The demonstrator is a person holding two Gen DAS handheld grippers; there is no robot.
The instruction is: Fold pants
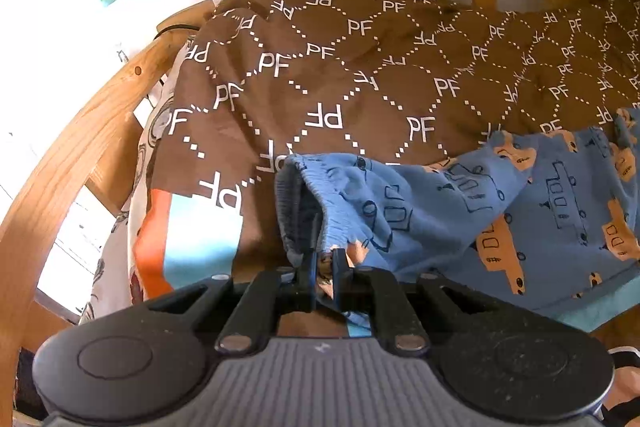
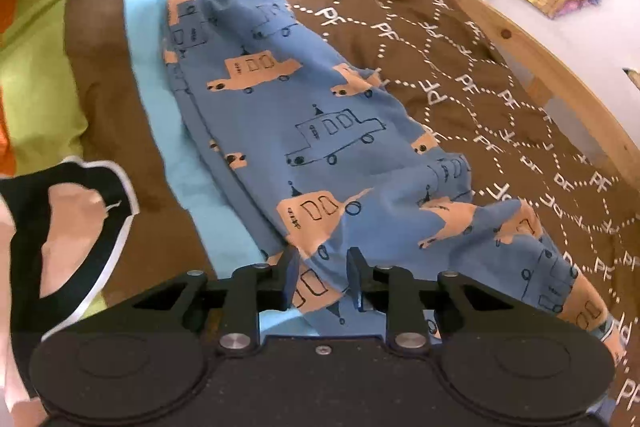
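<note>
A: Biggest first?
B: Brown PF blanket [image 1: 360,75] over the wooden bed frame [image 1: 60,163]. Blue car-print pants [image 2: 320,131] lie on it, running 11 to 5 o'clock in the right view.
A: Grippers?
B: Left gripper [image 1: 322,267] nearly closed, pinching the pants' gathered edge. Right gripper [image 2: 322,279] part-open, fabric between the fingers, grip unclear.

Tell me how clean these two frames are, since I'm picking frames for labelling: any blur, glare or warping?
Left wrist view: sharp on the pants, strong fisheye bending of the wooden bed rail, wall blown out at left. Right wrist view: softer, motion smear toward the left edge, blanket print still legible, rail curved too.
</note>
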